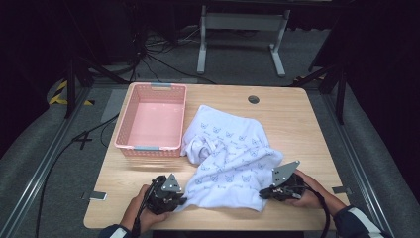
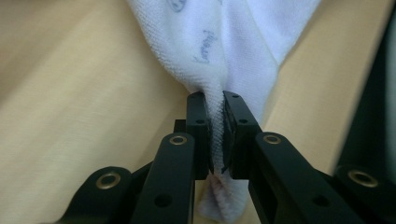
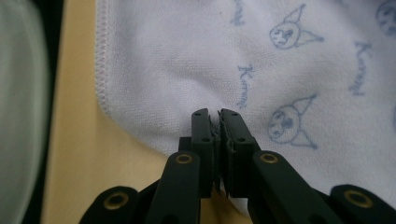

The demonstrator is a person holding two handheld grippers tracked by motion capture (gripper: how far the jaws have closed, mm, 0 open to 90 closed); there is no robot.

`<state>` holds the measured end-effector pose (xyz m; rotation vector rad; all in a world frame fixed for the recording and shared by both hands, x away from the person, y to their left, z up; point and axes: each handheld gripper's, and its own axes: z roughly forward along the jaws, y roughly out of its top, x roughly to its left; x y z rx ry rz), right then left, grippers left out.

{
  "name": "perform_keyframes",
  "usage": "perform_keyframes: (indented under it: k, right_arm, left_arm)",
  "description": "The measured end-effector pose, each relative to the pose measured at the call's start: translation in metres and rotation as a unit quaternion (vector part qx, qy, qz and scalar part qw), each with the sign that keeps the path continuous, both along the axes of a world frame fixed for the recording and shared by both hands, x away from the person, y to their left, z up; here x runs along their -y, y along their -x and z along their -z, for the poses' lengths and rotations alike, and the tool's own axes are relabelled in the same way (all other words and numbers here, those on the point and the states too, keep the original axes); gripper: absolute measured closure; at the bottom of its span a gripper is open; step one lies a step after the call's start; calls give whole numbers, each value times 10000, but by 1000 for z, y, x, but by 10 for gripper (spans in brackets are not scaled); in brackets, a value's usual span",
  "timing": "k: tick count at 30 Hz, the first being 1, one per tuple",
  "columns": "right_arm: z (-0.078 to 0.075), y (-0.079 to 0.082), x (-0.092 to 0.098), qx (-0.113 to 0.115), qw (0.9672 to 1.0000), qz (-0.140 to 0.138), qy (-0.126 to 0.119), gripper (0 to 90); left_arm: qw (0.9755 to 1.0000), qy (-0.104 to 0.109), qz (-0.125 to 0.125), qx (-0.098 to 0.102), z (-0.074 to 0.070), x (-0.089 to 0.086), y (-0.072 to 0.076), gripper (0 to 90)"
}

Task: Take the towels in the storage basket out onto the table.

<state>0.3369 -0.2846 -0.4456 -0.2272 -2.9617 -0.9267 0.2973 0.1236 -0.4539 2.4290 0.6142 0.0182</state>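
The left gripper (image 2: 214, 133) is pinching the towel (image 1: 225, 158) at its near left corner, and the right gripper (image 3: 217, 140) is clamping a fold by the near right edge. The towel is lying crumpled on the table (image 1: 292, 124) beside the basket (image 1: 151, 121). Folding is just starting, I think; next, both should be lifting and spreading it. Its far corners are hidden in wrinkles.

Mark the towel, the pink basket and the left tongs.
towel (image 1: 230, 148), high view, middle of the printed cloth.
pink basket (image 1: 147, 147), high view, near rim.
left tongs (image 2: 214, 116), left gripper view, between the tips, shut on a pinch of the towel.
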Motion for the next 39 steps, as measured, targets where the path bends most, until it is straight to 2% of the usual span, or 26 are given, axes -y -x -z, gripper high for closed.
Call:
perform_keyframes:
  k: [2,4,5,7,8,9,10,12,14,16,17,18,19,20,21,22,24,25,27,31,33,34,36,37,38,39]
  right_arm:
    - [-3,12,9,-151,9996,-222,85,842]
    - [-8,24,16,-213,9986,-483,63,839]
    - [-13,32,20,-342,9975,-609,-67,839]
    - [-23,42,25,-464,9954,-806,-220,830]
    - [-27,46,26,-432,9942,-955,-222,808]
    - [-31,49,27,-424,9938,-994,-254,735]
    - [-35,48,27,-283,9953,-876,-315,655]
    - [-41,39,27,-126,9971,-542,-511,577]
    - [-45,25,28,118,9984,-45,-544,552]
    - [-51,3,29,421,9956,564,-613,512]
    - [-53,-15,30,536,9903,1080,-684,530]
    - [-54,-30,30,670,9853,1391,-734,531]
    - [-54,-49,31,774,9781,1744,-837,513]
    - [-54,-49,31,774,9781,1744,-837,513]
    - [-53,-65,31,857,9701,2123,-808,506]
    - [-47,-86,30,885,9630,2459,-658,490]
    - [-37,-111,31,845,9517,2885,-616,467]
    - [-32,-122,31,687,9485,3036,-582,447]
    - [-18,-144,28,700,9388,3354,-355,392]
    - [-5,-165,18,579,9350,3496,-154,386]
    - [-2,-170,14,532,9367,3459,-130,396]
    - [0,-176,10,487,9356,3497,-86,497]
    - [0,-178,8,425,9396,3393,-160,605]
    - [-1,-178,7,467,9392,3401,-111,708]
    - [-2,-178,7,531,9411,3336,-121,805]
    - [-4,-178,7,609,9412,3322,-68,846]
  left_arm:
    - [9997,114,118,-157,-2,2,7,751]
    - [9994,281,166,-89,-5,6,13,714]
    - [9994,301,142,-20,-7,9,14,672]
    - [9991,415,21,45,-13,15,11,513]
    - [9986,519,-105,81,-16,17,6,479]
    - [9976,587,-313,191,-19,21,-1,443]
    - [9965,623,-481,266,-21,24,-8,397]
    - [9947,685,-683,362,-22,31,-20,357]
    - [9933,712,-819,397,-19,41,-34,349]
    - [9941,598,-812,396,-13,54,-47,345]
    - [9947,474,-834,357,-10,59,-51,345]
    - [9946,463,-846,389,-7,64,-56,345]
    - [9952,435,-792,386,-5,68,-59,347]
    - [9952,435,-792,386,-5,68,-59,363]
    - [9955,348,-787,394,-2,73,-61,363]
    - [9962,329,-723,350,-1,73,-63,414]
    - [9975,328,-578,226,3,75,-64,511]
    - [9979,293,-539,226,6,76,-64,564]
    - [9982,324,-466,196,6,75,-64,653]
    - [9991,241,-306,188,5,74,-60,777]
    - [9995,145,-199,180,3,74,-56,795]
    - [9995,129,-170,229,2,73,-53,811]
    - [9996,102,-141,220,2,69,-49,818]
    - [9997,65,-160,200,1,67,-47,820]
    - [9996,84,-180,188,0,64,-45,820]
    - [9996,84,-180,188,0,64,-45,822]
